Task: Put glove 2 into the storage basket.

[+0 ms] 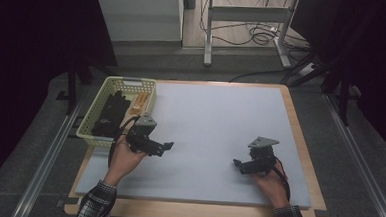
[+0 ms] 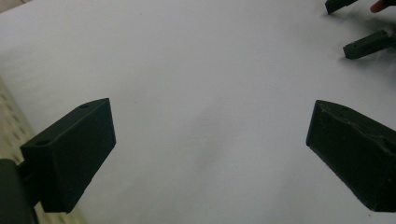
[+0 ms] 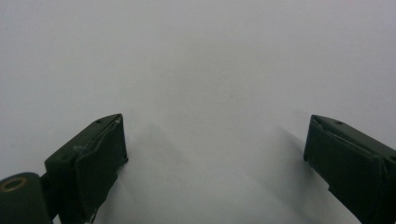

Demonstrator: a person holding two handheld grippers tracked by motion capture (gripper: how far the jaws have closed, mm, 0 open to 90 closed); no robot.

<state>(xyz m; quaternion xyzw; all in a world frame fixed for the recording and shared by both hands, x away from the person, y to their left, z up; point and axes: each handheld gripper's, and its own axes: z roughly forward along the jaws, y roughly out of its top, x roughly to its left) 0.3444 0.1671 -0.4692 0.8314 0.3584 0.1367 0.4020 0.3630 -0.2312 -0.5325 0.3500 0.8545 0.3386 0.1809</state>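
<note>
The left gripper (image 1: 168, 146) hovers over the grey mat (image 1: 215, 119) near the table's left side, its two black jaws spread wide apart with nothing between them; in the left gripper view (image 2: 210, 140) bare mat shows in the gap. The right gripper (image 1: 236, 164) sits low over the mat toward the right front, its jaws likewise spread wide and empty, as the right gripper view (image 3: 215, 144) shows. The two grippers point toward each other and are well apart; the right gripper's jaw tips appear in the upper right corner of the left gripper view. Each gripper is held by a hand, and plaid sleeves (image 1: 96, 201) come in from the bottom edge. Just beside the left gripper, at the table's left edge, stands a pale yellow-green basket (image 1: 95, 133) with a perforated wall. Inside it lie dark objects (image 1: 111, 112), too dim to identify, and an orange item (image 1: 140, 102) against its right wall. The mat lies on a wooden table (image 1: 299, 139).
</note>
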